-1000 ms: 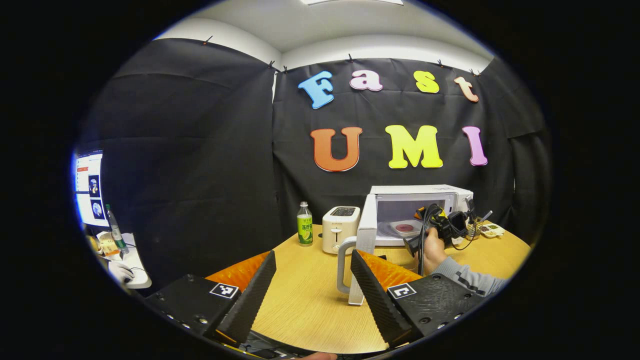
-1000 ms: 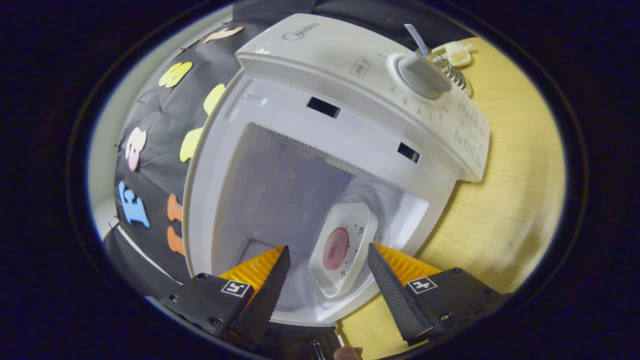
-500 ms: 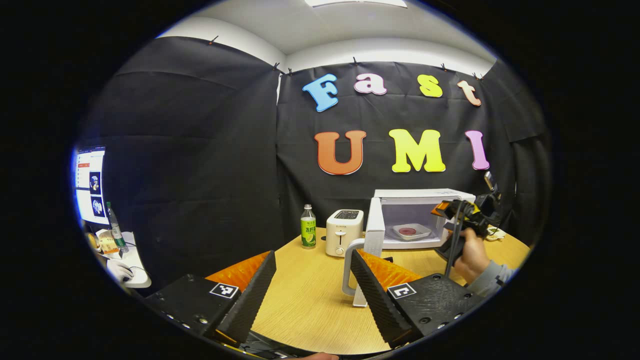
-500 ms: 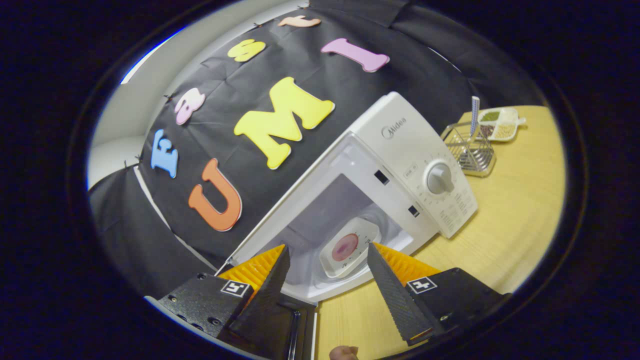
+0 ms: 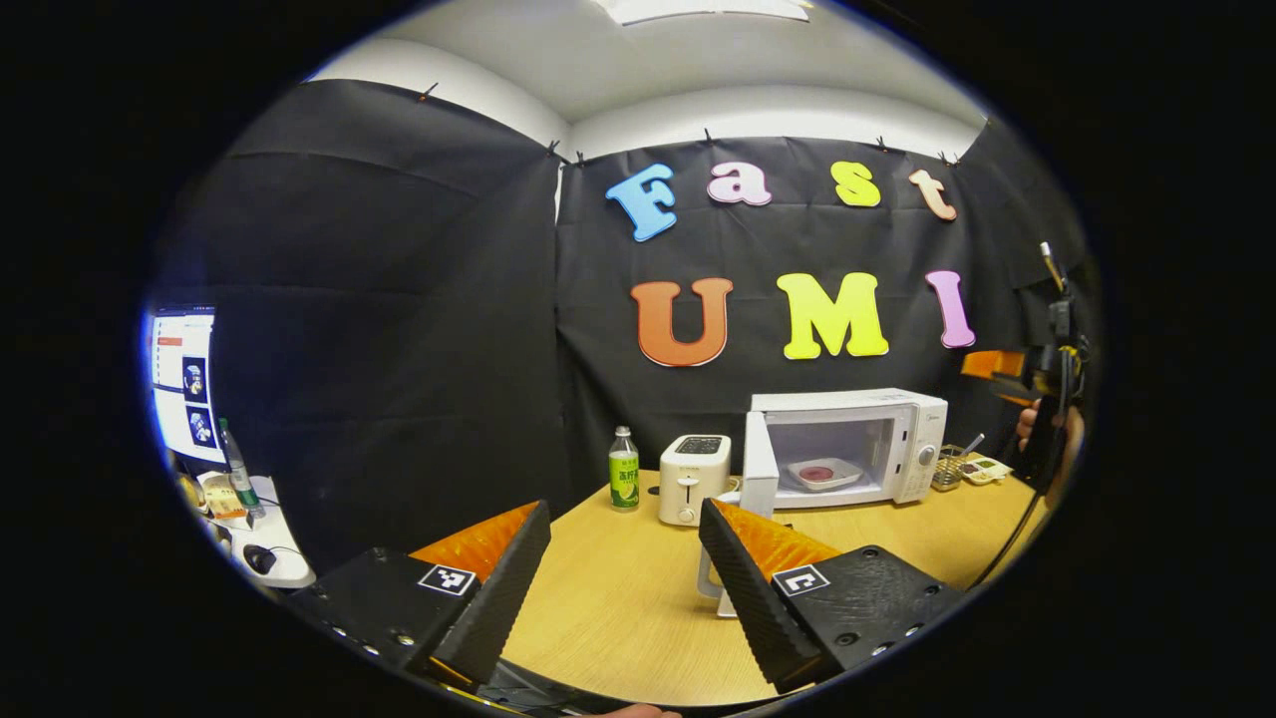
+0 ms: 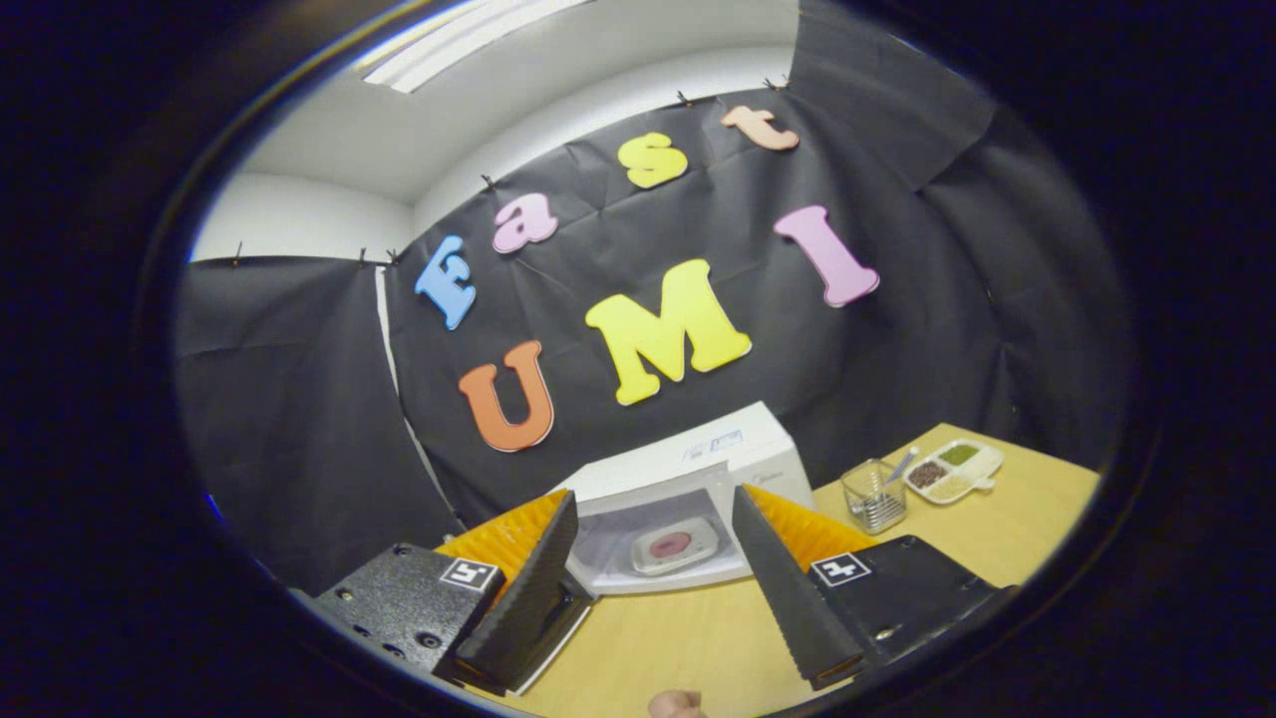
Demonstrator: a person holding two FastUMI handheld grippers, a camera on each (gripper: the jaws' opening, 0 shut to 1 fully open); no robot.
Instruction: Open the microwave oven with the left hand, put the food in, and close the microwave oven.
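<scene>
At the bottom of the left gripper view, the left tool hangs over the wooden surface with fingers spread, holding nothing. Beyond it the microwave oven stands with its door swung open, and the plate of food sits inside. A toaster and a green bottle stand just to its left. In the right gripper view, the right tool is likewise spread and empty, well back from the oven.
</scene>
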